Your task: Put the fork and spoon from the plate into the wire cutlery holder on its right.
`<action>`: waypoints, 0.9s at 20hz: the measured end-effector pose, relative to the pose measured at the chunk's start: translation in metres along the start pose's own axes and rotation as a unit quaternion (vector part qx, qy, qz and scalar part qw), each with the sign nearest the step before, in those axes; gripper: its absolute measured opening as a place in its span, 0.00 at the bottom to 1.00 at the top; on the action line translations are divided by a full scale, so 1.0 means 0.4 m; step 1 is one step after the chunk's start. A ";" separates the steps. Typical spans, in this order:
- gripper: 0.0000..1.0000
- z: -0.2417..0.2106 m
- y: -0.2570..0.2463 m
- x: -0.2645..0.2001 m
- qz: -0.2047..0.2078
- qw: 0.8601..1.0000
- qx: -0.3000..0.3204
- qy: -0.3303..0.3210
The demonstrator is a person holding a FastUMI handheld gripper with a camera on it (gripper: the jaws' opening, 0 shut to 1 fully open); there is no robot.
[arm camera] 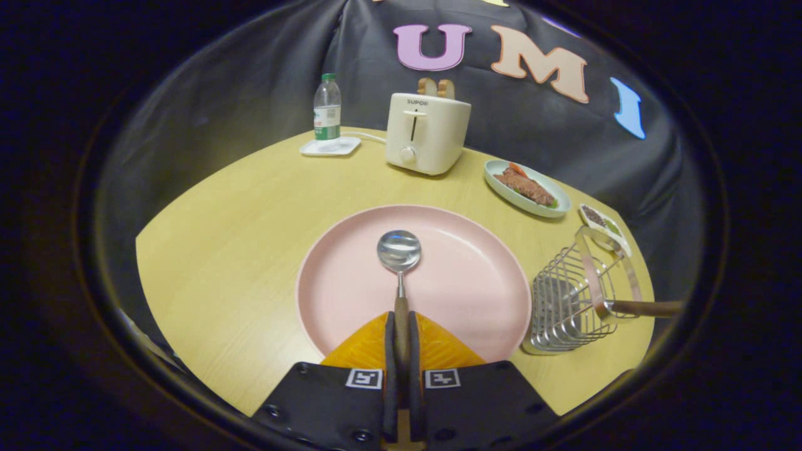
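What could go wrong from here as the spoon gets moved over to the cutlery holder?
The gripper fingers pinch only the spoon handle, so the bowl end could swing or slip. The wire cutlery holder already has a utensil leaning out of it; the spoon may knock it or catch the holder's handle.

spoon (399,250) on plate (351,275), cutlery holder (567,300) right of plate

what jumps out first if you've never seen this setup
The big pink plate in the middle of the wooden table, with a spoon over it whose wooden handle is clamped between the closed fingers of the gripper. Right of the plate stands the wire cutlery holder, a wooden handle already poking out of it. Beyond the plate, a cream toaster holds bread.
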State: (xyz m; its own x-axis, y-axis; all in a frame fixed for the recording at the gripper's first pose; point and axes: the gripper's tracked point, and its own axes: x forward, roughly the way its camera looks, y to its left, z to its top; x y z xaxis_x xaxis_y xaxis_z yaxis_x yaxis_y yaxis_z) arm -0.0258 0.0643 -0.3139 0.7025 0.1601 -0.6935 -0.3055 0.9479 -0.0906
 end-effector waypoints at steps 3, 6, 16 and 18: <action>0.11 0.008 0.009 0.003 0.009 1.000 -0.013 0.011; 0.11 0.020 0.014 -0.011 0.018 0.999 -0.025 0.016; 0.08 0.061 -0.030 -0.073 0.031 0.998 -0.044 0.044; 0.08 0.073 -0.047 -0.090 0.035 0.997 -0.046 0.051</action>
State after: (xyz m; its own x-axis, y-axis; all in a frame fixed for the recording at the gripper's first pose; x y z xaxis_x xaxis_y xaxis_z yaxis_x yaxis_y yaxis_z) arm -0.0267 0.0490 -0.2662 0.6101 0.1922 -0.7686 -0.4124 0.9054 -0.1009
